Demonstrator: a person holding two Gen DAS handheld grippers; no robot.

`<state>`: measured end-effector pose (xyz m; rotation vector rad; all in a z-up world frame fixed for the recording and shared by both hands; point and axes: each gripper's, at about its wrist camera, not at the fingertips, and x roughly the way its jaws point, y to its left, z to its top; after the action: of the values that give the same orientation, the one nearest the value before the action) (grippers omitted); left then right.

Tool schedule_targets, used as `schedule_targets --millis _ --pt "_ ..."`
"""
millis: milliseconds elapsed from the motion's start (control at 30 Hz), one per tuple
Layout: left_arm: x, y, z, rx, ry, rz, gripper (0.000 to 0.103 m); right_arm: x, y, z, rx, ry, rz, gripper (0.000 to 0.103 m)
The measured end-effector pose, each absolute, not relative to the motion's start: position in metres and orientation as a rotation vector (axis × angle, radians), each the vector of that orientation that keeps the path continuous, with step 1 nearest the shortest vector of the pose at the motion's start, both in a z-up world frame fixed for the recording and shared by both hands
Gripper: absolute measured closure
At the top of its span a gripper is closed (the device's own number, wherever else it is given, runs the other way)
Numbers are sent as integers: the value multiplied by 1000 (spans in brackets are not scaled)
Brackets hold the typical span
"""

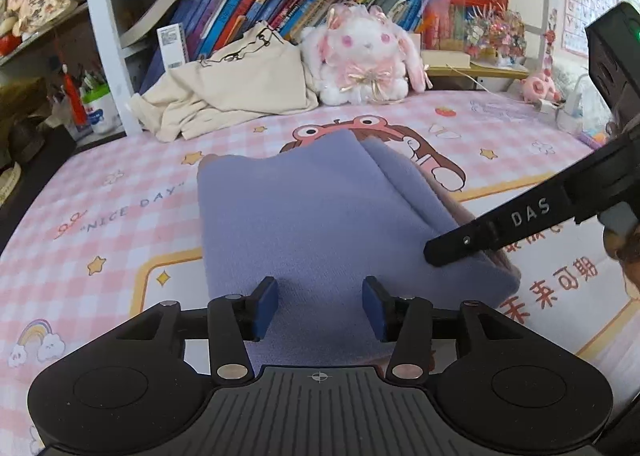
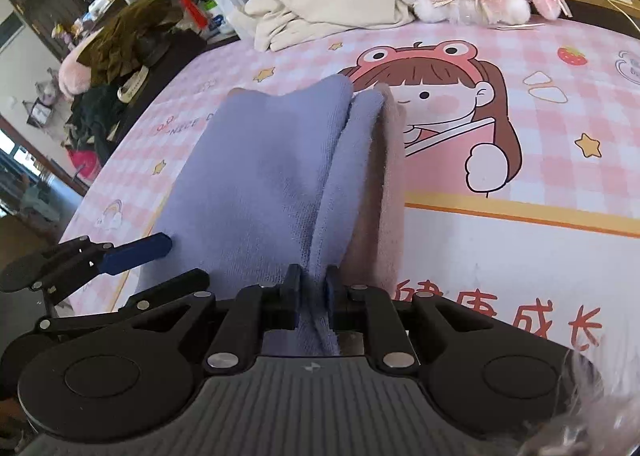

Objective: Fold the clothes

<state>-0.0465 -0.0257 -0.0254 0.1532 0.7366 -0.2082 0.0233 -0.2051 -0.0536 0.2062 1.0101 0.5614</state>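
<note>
A lavender-blue folded garment (image 1: 304, 212) with a pale pink underside lies on the pink checked cartoon mat (image 1: 100, 224). My left gripper (image 1: 320, 306) is open just above the garment's near edge, its blue pads apart with nothing between them. My right gripper (image 2: 312, 292) is shut on a raised fold of the same garment (image 2: 260, 176) at its right side. In the left wrist view the right gripper (image 1: 444, 252) reaches in from the right onto the garment's right edge. In the right wrist view the left gripper's blue finger (image 2: 136, 252) sits at the garment's left edge.
A crumpled cream garment (image 1: 232, 92) and a pink-and-white plush rabbit (image 1: 368, 56) lie at the mat's far edge below a bookshelf (image 1: 300, 4). A white shelf post (image 1: 104, 40) stands at the left. Dark clutter (image 2: 120, 40) lies beyond the mat's left edge.
</note>
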Motion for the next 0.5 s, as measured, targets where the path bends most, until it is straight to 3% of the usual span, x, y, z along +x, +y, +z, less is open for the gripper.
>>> schedule_targets --millis 200,300,367,500 --pt "-63 -29 -6 86 684 -113 44 19 -210 -42 184 978 586 82" --pt "-77 -32 4 64 643 -65 27 10 -221 -30 173 939 605 71" --pt "-86 -34 9 45 619 -39 16 6 -227 -27 162 933 607 69" --pt "-95 -42 9 48 620 5 10 -3 -235 -25 124 929 611 58"
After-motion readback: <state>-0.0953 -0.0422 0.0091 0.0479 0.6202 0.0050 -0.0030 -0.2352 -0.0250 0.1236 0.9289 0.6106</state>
